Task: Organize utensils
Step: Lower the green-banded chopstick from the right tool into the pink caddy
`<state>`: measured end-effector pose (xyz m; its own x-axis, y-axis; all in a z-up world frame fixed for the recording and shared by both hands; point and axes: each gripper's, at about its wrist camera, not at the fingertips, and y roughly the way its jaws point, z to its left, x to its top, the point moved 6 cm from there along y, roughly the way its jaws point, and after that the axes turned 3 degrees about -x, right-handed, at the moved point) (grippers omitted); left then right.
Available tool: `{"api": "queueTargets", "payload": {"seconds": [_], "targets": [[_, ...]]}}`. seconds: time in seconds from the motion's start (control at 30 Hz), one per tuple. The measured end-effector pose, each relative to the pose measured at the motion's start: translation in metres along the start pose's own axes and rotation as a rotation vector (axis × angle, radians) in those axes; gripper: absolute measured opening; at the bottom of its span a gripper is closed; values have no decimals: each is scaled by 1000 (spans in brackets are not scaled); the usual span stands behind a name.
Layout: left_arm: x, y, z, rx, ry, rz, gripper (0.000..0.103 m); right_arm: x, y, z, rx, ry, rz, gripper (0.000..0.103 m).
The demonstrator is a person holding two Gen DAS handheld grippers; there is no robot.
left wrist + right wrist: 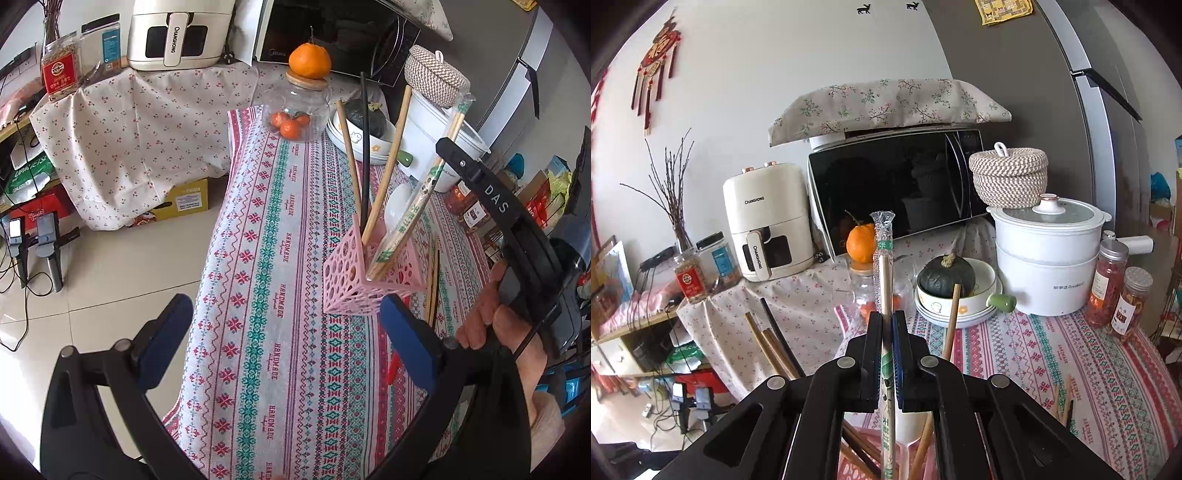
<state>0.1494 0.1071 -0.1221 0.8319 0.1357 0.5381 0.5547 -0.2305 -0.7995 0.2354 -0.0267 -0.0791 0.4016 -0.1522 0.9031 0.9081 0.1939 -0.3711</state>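
A pink perforated holder (364, 282) stands on the patterned tablecloth (280, 258). It holds wooden chopsticks (388, 166), a black chopstick (365, 147) and a white spoon (397, 205). My right gripper (886, 325) is shut on a plastic-wrapped pair of chopsticks (884, 258), whose lower end sits in the holder; the pair also shows in the left wrist view (417, 210), with the right gripper (448, 146) above it. My left gripper (284, 332) is open and empty, just in front of the holder. Loose chopsticks (433, 284) lie on the cloth to the right of the holder.
A glass jar of tangerines (295, 110) with an orange (309, 61) on its lid, stacked bowls with a dark squash (945, 277), a white steamer pot (1047, 254) and spice jars (1108, 284) stand at the table's far end. A red object (392, 369) lies near my left gripper.
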Motion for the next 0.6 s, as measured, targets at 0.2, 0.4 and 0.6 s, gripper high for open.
{"api": "queueTargets", "payload": {"seconds": [0.2, 0.4, 0.6], "targets": [[-2, -2, -11, -3, 21, -12, 101, -14, -8, -6, 31, -20, 67, 25], [-5, -2, -25, -5, 49, -18, 101, -1, -36, -27, 31, -32, 74, 64], [-11, 0, -41, -10, 77, -18, 101, 4, -60, -63, -40, -35, 117, 84]]}}
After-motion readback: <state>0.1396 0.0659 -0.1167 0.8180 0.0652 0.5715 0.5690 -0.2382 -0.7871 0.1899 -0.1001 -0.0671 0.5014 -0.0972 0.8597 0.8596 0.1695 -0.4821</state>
